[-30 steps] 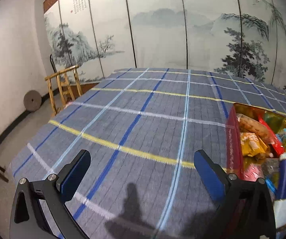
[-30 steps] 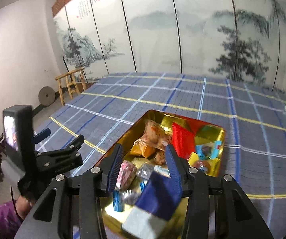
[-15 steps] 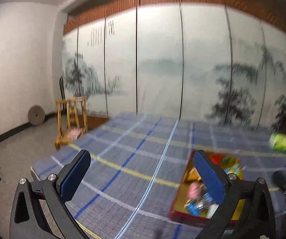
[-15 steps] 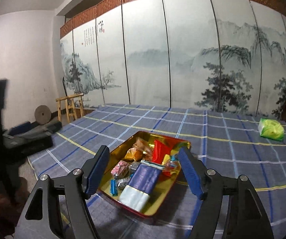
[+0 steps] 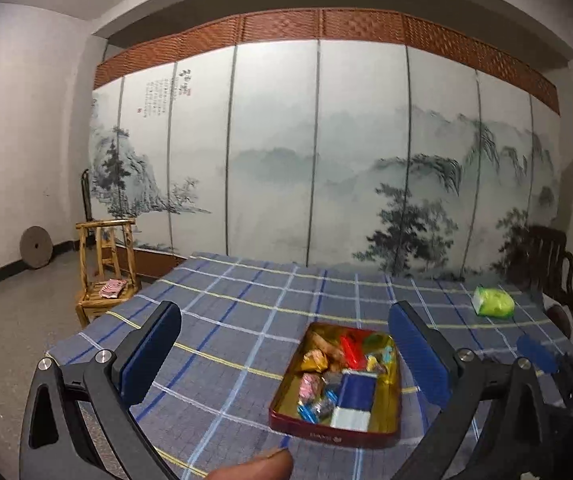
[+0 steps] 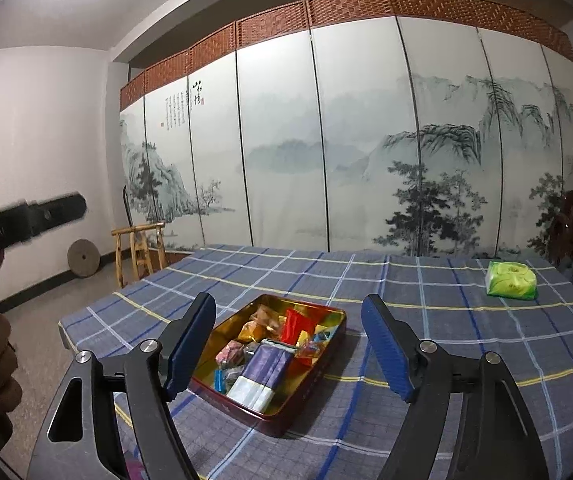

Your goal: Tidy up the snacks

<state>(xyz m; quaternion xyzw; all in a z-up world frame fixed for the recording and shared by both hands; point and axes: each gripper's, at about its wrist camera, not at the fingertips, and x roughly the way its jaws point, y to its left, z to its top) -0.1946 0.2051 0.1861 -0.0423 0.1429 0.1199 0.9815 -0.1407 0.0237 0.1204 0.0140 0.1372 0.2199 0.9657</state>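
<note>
My left hand-held gripper is spread wide with nothing between its blue pads, and it hangs above the near part of the surface. My right hand-held gripper is open just as wide and also holds nothing; it too is up off the surface, looking down at the tin.

The red tin with the gold inside sits on the near side of the checked cloth, between the fingers of the right hand-held gripper in that view and toward the right finger in the left view. It is full of snacks: a blue and white packet lies along its near end, a red packet stands toward the far end, and small wrapped sweets in pink, orange and blue fill the left side.

Well apart from the tin, at the far right of the surface, lies a green packet.

Beyond the far edge stands a painted landscape screen. To the left, on the floor, is a wooden chair, and farther left a round stone disc leans against the wall.
</note>
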